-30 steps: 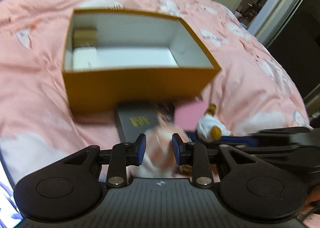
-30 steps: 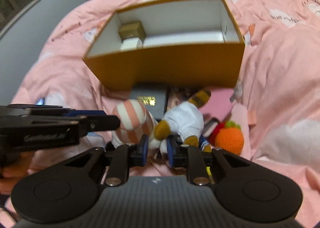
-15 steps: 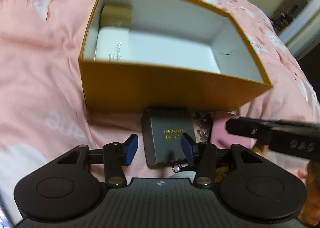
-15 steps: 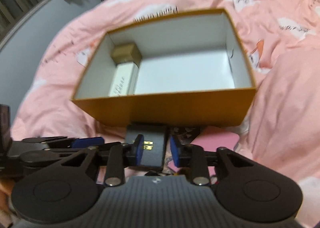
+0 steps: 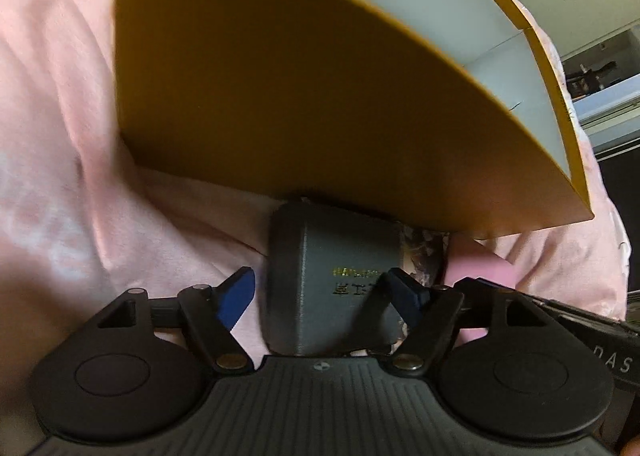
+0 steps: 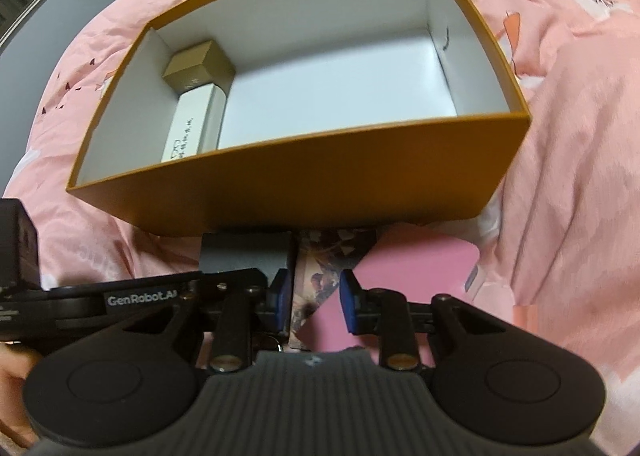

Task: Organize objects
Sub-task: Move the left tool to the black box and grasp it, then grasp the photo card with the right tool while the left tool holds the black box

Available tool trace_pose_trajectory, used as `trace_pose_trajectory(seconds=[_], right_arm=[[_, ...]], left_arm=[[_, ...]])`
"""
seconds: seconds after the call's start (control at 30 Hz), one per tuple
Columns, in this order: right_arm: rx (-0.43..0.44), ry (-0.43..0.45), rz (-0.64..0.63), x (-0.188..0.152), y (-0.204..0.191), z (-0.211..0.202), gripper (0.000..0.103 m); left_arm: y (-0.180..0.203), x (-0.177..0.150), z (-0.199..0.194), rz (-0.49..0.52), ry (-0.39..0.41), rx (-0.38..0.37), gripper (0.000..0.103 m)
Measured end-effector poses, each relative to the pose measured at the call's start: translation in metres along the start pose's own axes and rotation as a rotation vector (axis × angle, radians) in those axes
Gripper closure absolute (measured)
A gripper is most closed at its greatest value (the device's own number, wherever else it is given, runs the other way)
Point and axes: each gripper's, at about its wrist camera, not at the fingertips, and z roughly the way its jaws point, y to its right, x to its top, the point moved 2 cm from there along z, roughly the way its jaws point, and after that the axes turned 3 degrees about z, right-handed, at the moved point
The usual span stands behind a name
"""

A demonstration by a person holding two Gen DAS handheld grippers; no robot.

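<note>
The left gripper point(image 5: 318, 292) is seen spread wide, its jaws having just been opening, with the dark grey rectangular box with gold lettering point(image 5: 332, 284) lying between the blue pads. The left pad point(image 5: 236, 294) stands clear of the box; whether the right pad touches it cannot be told, and no grip is shown. The right gripper point(image 6: 314, 304) is only narrowly parted, its jaws having opened slightly, and the edge of a flat card printed with a dark floral pattern point(image 6: 320, 276) lies between its pads, not visibly pressed. Whether the pads touch it cannot be told.

The grey box is found on the pink quilt with white cloud prints point(image 6: 580, 135), its far end tight against the near wall of the open mustard-yellow cardboard box with a white interior point(image 6: 280, 191). Beside the card a flat pink rectangular case point(image 6: 420, 268) is laid. Inside the yellow box, at its left end, a small gold carton point(image 6: 200, 63) and a long white carton with dark writing point(image 6: 192, 127) are placed end to end.
</note>
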Motion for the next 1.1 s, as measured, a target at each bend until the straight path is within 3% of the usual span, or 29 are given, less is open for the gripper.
trace_pose_trajectory(seconds=[0.13,0.23,0.33,0.43,0.6,0.7,0.83,1.0,1.1], right_arm=[[-0.013,0.002,-0.022,0.000,-0.004,0.001,0.073],[-0.018,0.007,-0.074,-0.001,-0.012,0.000,0.073],[-0.030,0.009,-0.134,0.001,-0.024,-0.001,0.069],[-0.073,0.009,-0.208,0.003,-0.040,0.003,0.055],[-0.176,-0.057,-0.289,0.003,-0.063,0.033,0.053],[-0.256,-0.095,-0.314,-0.002,-0.066,0.055,0.052],[-0.343,-0.074,-0.368,-0.005,-0.072,0.063,0.051],[-0.485,-0.067,-0.446,-0.011,-0.071,0.080,0.038],[-0.494,-0.073,-0.460,-0.011,-0.068,0.085,0.036]], left_arm=[[0.002,-0.002,-0.013,-0.007,0.034,-0.015,0.045],[0.005,-0.004,-0.030,-0.001,0.061,-0.019,0.055],[0.011,-0.008,-0.051,0.046,0.109,0.026,0.059],[0.018,-0.014,-0.079,0.125,0.184,0.135,0.059],[0.010,-0.020,-0.101,0.138,0.249,0.187,0.059],[0.001,-0.020,-0.100,0.116,0.248,0.190,0.059],[-0.003,-0.021,-0.096,0.103,0.249,0.187,0.059],[-0.004,-0.023,-0.095,0.108,0.253,0.194,0.059],[-0.004,-0.025,-0.096,0.118,0.257,0.198,0.059]])
